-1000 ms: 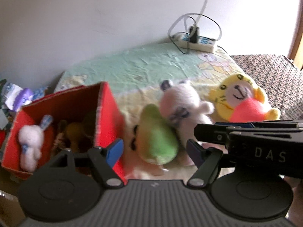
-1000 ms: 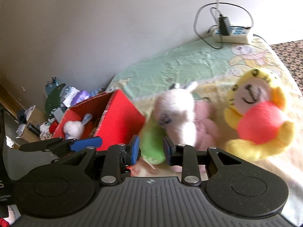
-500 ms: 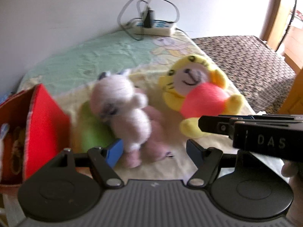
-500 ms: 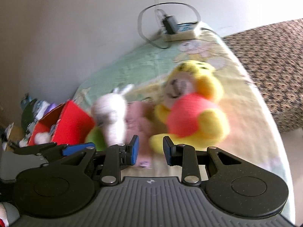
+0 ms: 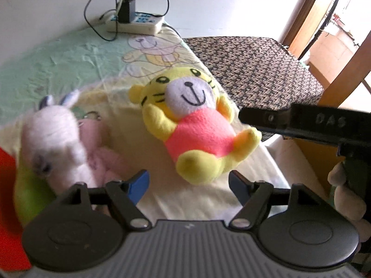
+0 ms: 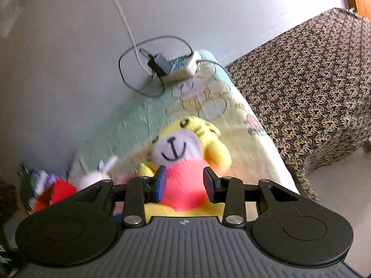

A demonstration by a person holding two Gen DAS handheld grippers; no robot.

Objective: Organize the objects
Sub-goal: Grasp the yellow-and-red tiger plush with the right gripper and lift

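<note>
The yellow tiger (image 5: 197, 127) lies face-up on the bed (image 5: 69, 69), at 3 o'clock of the white plush (image 5: 55, 139). The left claw (image 5: 189, 184) hangs open, empty, before it. The right claw (image 6: 184, 184) has just been widening, its jaws framing the tiger's pink belly without pressing it.

A yellow tiger plush (image 5: 197, 125) in a pink shirt lay on its back on the bed, face up. To its left a white bunny plush (image 5: 55, 139) rested against a pink plush (image 5: 102, 148) and a green one (image 5: 30, 192), beside a red box (image 5: 9, 199).
</note>
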